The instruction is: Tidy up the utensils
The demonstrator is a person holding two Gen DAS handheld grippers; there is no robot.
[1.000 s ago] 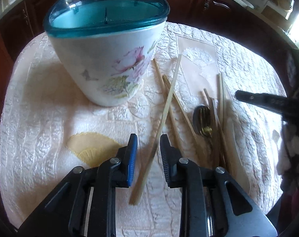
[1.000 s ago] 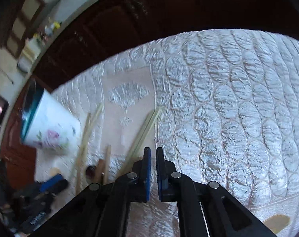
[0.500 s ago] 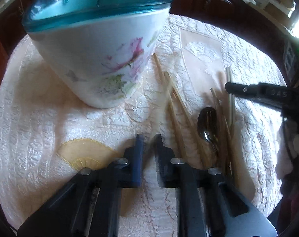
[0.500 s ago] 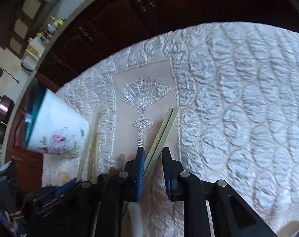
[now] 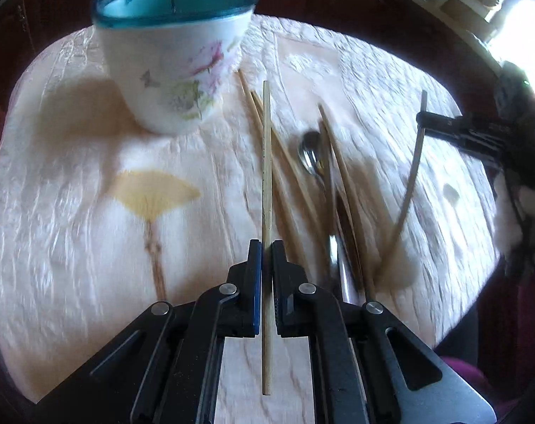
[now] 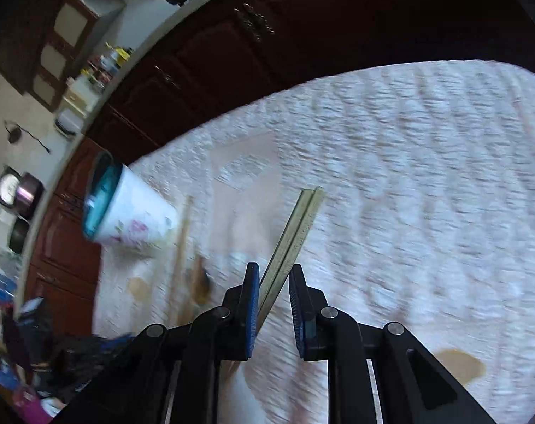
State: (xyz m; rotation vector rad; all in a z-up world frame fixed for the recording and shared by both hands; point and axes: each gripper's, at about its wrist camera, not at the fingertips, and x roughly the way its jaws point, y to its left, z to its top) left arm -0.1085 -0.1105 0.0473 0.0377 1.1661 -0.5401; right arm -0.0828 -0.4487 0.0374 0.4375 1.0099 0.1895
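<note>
Two grips on, one per side.

Left tongs [image 5: 266,247]: jaws together, clamped on a single chopstick [image 5: 266,162]. The stick runs straight through the gap. Its long end sticks out ahead of the tips and its short end runs back under the frame. It is clear of the tablecloth [image 5: 73,176].

Right tongs [image 6: 272,272]: clamped on a chopstick pair [image 6: 299,219], the two sticks side by side. The pair sits skewed in the jaws, hard against the left pad, with a sliver of gap at the right pad's tip. The left wrist view shows this pair tilted. The far end is up past the right tongs and the near end is down on the cloth.

Holder [image 5: 175,81]: white floral cup with a teal rim, upright. It is ahead and left of the left tongs, near the held stick's tip but not touching it. From the right tongs it is far off to the left.

Several loose chopsticks [image 5: 292,169] lie flat on the cloth just right of the left tongs' line, fanned and crossing. A spoon [image 5: 311,155] lies among them, bowl pointing away. All of these lie between the two tongs.

Both views are motion-blurred, so I can't make out fine contact at the right pads.
</note>
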